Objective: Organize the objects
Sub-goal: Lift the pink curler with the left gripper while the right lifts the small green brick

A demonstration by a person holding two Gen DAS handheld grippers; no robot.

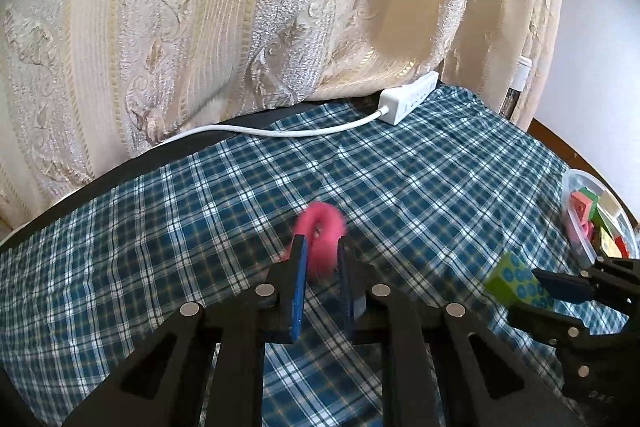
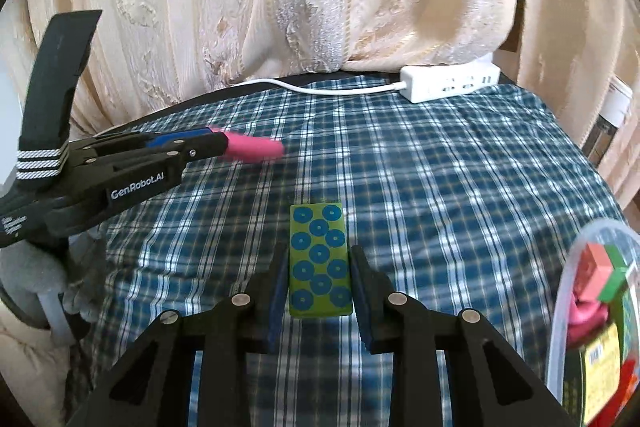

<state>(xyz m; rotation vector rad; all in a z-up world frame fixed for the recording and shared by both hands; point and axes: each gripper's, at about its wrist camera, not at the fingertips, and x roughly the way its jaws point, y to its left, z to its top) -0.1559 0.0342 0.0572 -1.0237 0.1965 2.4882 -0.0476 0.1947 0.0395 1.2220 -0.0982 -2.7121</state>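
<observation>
Right gripper (image 2: 320, 267): clamps 1 green, blue-dotted rectangular block (image 2: 320, 261). Left gripper (image 1: 323, 259): pinches 1 pink ring-shaped piece (image 1: 320, 227). Both lifted, likely bound for clear plastic tub (image 2: 560, 291).

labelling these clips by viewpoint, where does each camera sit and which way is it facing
Left wrist: sits on the left gripper, facing the cream curtain across the blue plaid cloth; its jaws hold a fluffy pink ring; the right gripper enters at right.
Right wrist: sits on the right gripper, facing the same curtain; its jaws hold a green block with blue dots; the left gripper enters at left.
Shared: white power strip, clear plastic tub of blocks, both held things.
</observation>
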